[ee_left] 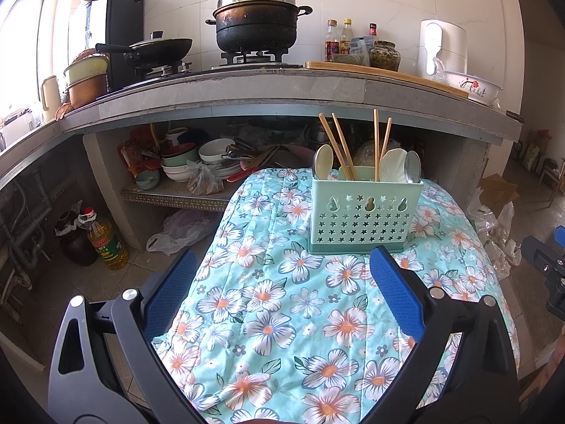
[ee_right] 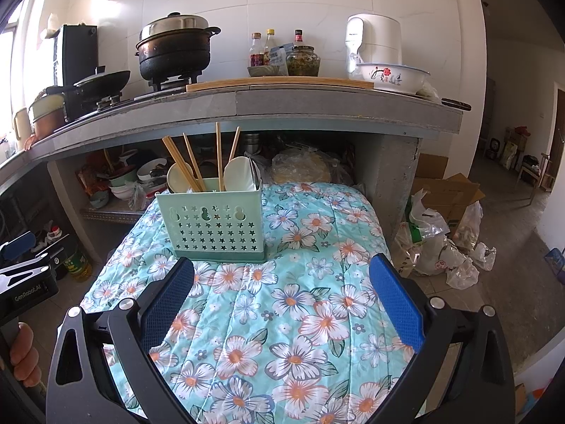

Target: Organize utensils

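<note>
Left wrist: both grippers, left gripper [ee_left: 282, 272] and right gripper [ee_right: 281, 275], agape, empty; spoon handles hidden inside caddy [ee_left: 365, 212].

Blackened lidded pot [ee_left: 257, 17] on the gas stove [ee_left: 247, 58]. Frying pan [ee_left: 155, 49] beside it. Sauce bottles [ee_right: 273, 47], white appliance [ee_right: 374, 40], floral basin [ee_right: 392, 76] along the bench [ee_right: 317, 100]. Oil jug [ee_left: 106, 243] on the floor.

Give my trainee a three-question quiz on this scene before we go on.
1. True or false: both grippers, left and right, hold nothing.
2. How many chopsticks stand in the green holder?
3. The holder stands on: A) the stove counter B) the flowered cloth C) the floor.

Key: 1 true, both sets of jaws open; 2 four; 3 B.
</note>
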`<state>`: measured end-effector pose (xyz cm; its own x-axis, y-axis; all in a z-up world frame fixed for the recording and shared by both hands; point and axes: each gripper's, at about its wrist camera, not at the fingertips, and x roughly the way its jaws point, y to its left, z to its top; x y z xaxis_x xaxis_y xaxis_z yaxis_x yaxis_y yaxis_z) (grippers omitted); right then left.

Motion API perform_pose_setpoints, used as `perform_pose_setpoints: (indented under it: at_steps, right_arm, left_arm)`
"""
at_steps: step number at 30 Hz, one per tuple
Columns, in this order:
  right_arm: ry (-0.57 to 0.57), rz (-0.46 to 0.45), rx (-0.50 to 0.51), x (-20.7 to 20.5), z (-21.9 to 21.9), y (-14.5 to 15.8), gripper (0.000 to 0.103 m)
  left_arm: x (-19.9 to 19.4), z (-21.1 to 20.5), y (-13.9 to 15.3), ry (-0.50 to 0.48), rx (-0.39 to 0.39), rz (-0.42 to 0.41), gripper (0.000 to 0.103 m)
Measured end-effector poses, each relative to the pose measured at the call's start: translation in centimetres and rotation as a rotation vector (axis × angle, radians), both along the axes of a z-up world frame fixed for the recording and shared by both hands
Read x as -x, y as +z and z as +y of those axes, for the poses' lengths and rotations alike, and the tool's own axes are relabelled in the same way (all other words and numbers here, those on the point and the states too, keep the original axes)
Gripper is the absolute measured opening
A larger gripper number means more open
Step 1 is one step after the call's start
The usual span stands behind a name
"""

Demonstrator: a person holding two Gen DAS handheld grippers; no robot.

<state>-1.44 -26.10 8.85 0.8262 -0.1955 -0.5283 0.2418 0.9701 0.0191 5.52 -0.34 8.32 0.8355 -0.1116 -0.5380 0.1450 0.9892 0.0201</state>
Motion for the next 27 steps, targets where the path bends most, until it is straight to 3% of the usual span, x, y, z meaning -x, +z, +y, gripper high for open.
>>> perform_pose_setpoints:
  at_steps: [27]
  right_arm:
    - [0.003, 0.001, -0.002, -0.08, 0.55, 0.06, 0.097]
  left_arm:
    - [-0.07, -0.05, -0.11, -0.002, 0.000, 0.002, 0.095]
